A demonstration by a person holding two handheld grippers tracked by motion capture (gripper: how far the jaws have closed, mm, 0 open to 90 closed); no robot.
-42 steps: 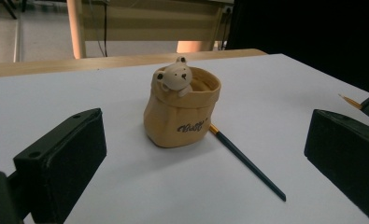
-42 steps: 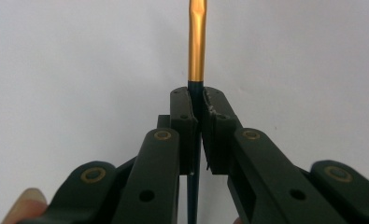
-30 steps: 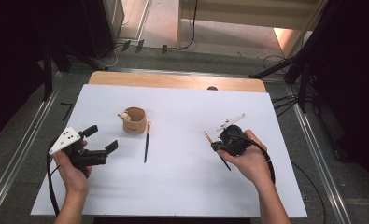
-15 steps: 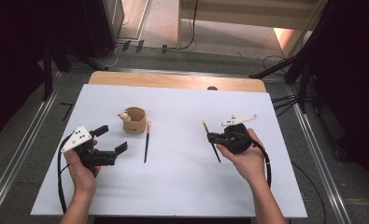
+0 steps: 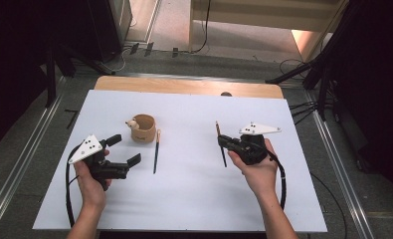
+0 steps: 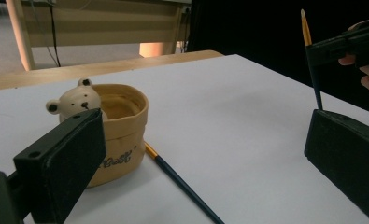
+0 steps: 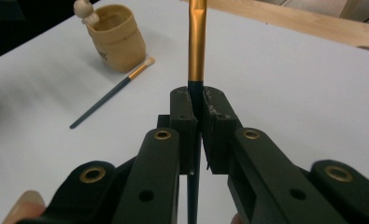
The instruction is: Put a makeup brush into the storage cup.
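A tan cup (image 5: 144, 129) with a small bear head on its rim stands left of the table's middle. A dark-handled brush (image 5: 156, 151) lies flat just right of it. My right gripper (image 5: 227, 142) is shut on a second brush (image 5: 219, 133), held mid-handle above the table at centre right. In the right gripper view the gold ferrule of that held brush (image 7: 197, 42) rises from the closed right gripper (image 7: 196, 100). My left gripper (image 5: 123, 151) is open at the front left, pointing at the cup (image 6: 121, 121) and the lying brush (image 6: 182, 182), touching neither.
A white sheet (image 5: 194, 199) covers the table, with a strip of bare wood (image 5: 184, 85) at the far edge. Dark stands and cables sit on the floor beyond and to the right. Cables trail from both grippers.
My left gripper has moved right, toward the cup and the lying brush. My right gripper has shifted slightly and turned the held brush so it points more toward the far edge.
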